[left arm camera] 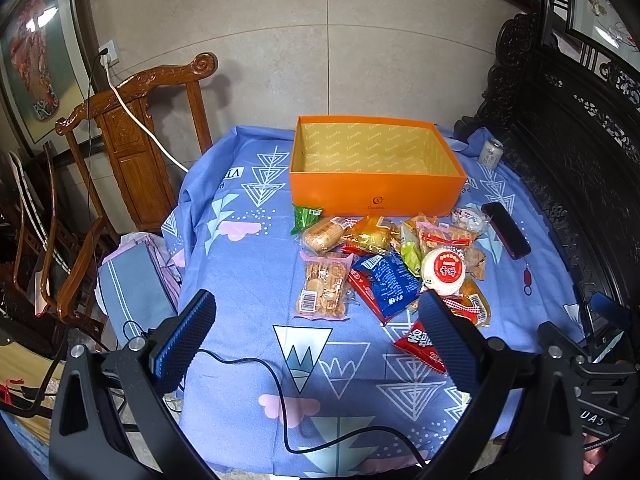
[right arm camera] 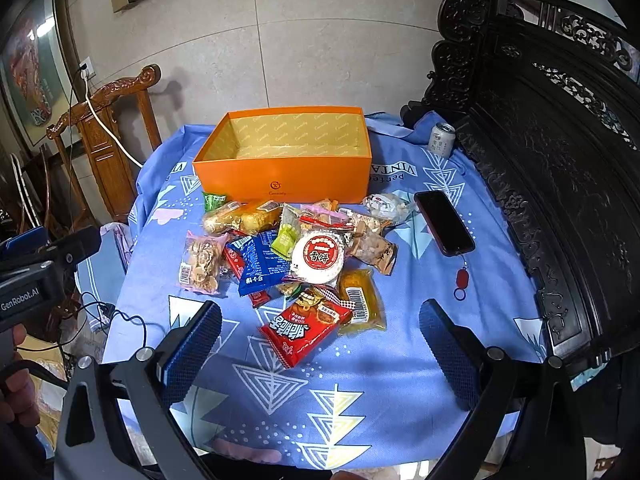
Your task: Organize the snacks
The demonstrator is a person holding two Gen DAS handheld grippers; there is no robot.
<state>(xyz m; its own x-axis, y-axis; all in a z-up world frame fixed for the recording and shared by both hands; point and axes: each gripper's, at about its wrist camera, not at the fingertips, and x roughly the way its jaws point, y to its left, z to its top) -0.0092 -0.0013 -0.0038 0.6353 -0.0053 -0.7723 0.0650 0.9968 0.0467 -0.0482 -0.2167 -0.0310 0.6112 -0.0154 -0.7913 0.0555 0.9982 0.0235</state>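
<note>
An orange box (left arm camera: 376,192) (right arm camera: 280,184), with nothing in it, stands at the back of the blue tablecloth. In front of it lies a heap of wrapped snacks: a round white rice cracker (left arm camera: 443,271) (right arm camera: 318,256), a blue packet (left arm camera: 386,284) (right arm camera: 260,262), a biscuit bag (left arm camera: 323,286) (right arm camera: 200,262) and a red packet (left arm camera: 420,346) (right arm camera: 304,326). My left gripper (left arm camera: 316,308) hangs open over the cloth before the biscuit bag. Open as well, my right gripper (right arm camera: 320,320) straddles the red packet from above and holds nothing.
A dark phone (right arm camera: 443,222) with a red tag lies right of the heap; a drink can (right arm camera: 441,140) stands at the back right. A carved wooden chair (left arm camera: 120,152) is at the left, dark carved furniture (right arm camera: 560,160) at the right. A black cable (left arm camera: 280,392) crosses the near cloth.
</note>
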